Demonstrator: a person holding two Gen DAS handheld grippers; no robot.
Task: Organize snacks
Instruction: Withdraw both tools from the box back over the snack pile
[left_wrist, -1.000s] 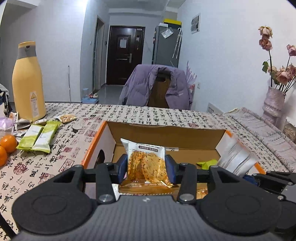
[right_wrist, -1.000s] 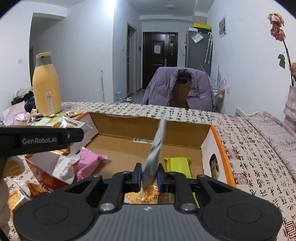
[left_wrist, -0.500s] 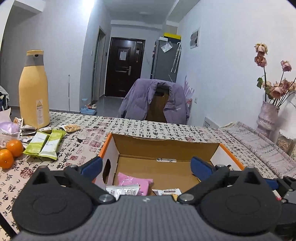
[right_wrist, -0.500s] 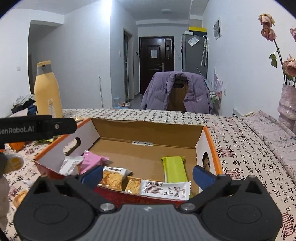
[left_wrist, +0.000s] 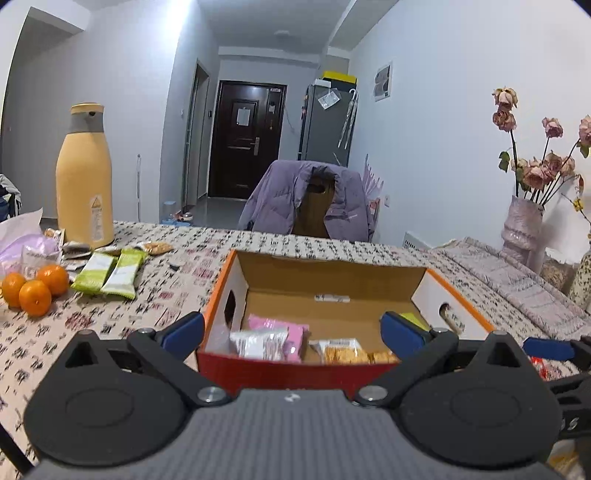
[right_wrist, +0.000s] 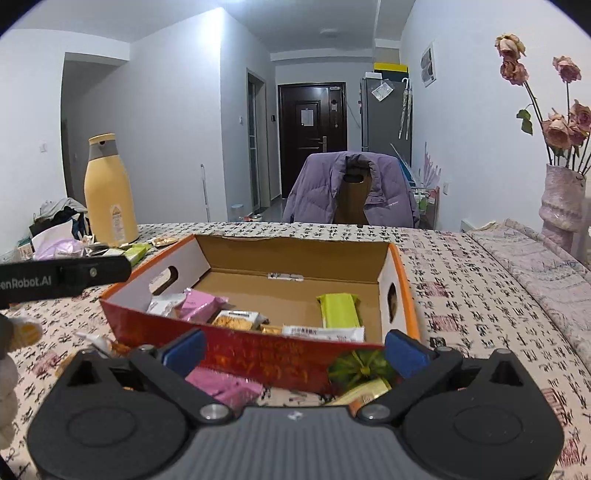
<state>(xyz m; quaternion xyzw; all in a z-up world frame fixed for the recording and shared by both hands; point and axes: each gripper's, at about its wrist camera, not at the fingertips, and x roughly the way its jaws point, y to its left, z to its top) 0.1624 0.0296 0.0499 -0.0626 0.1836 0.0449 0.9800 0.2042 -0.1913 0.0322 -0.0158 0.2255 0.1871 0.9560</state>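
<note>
"enRobot.AI" shows on the left gripper (right_wrist: 62, 278). Both point a bit down at the box (right_wrist: 258, 349) w/ snacks; right gripper (right_wrist: 293, 347) & left wide open, holding nothing.

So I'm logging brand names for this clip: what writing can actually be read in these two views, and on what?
"enRobot.AI": white letters on the left gripper bar in the right wrist view; the first letter is cut off.
White packet in the box: printed lines, too small.
Yellow bottle label: warning triangle, text too small.
Tablecloth: printed characters, blurred.
Door notice: unreadable.
</note>
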